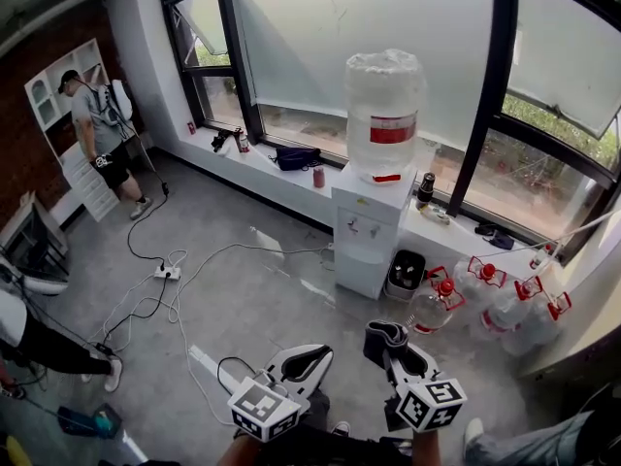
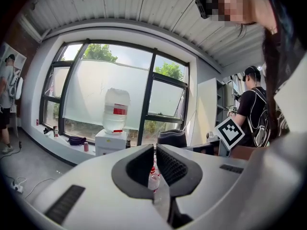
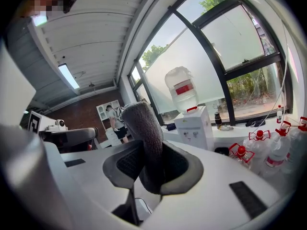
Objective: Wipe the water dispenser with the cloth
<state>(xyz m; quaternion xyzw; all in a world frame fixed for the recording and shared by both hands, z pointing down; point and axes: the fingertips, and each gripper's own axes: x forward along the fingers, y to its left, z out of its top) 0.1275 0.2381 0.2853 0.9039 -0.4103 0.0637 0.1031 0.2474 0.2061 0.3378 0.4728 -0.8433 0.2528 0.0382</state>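
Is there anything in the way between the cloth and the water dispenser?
Nothing visible is. The right gripper holds the cloth, and only bare floor lies between it and the water dispenser. The water jugs and black bin sit to the right of that path, and the cables lie to its left.

— Where does the light come from?
— Daylight, through the tall black-framed windows (image 1: 291, 37) on the far side. Their frosted panes are washed almost white, and the grey concrete floor (image 1: 243, 289) is bright, with only soft shadows.
— And the gripper views?
— Strongly bent, with dark rounded corners. The pale shells of the left gripper (image 2: 154, 152) and right gripper (image 3: 152, 162) look soft up close. The dark grey cloth (image 3: 144, 123) is backlit, its near face in shade. A long ceiling strip lamp (image 3: 68, 75) glows at the left
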